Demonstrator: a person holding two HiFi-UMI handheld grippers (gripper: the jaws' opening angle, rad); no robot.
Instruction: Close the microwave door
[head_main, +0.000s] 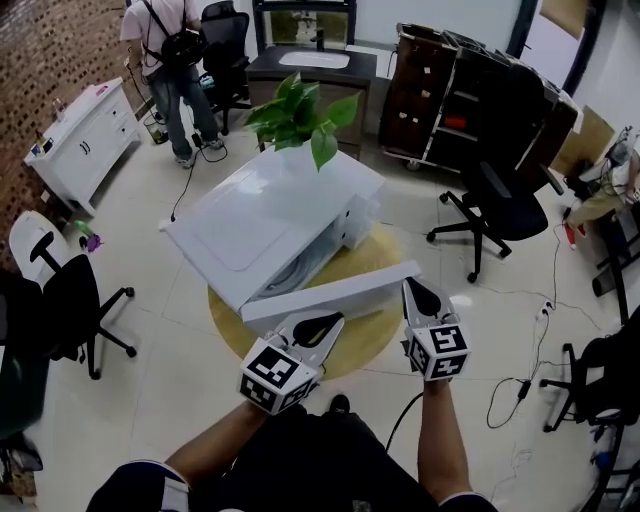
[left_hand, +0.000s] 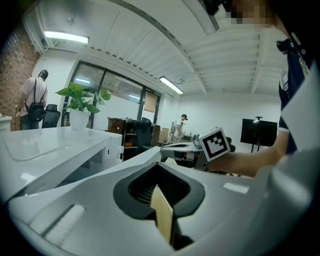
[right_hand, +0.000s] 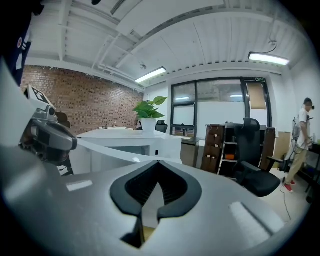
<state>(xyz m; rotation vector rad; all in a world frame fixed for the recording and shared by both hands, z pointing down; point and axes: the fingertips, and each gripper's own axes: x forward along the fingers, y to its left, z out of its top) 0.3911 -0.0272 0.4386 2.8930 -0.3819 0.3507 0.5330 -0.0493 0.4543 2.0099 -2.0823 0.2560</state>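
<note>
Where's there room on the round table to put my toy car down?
Not much: the microwave fills most of the round table. One bare wooden patch lies at the right, between the microwave's side and its open door. Another is the front rim below the door, but the left gripper and right gripper crowd it.

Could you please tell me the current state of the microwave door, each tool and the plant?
Microwave door: open, swung out from the front of the microwave.
Left tool: jaws together, nothing between them, close by the door's edge.
Right tool: jaws together, nothing between them, by the door's right end.
Potted plant: upright, behind the microwave.
</note>
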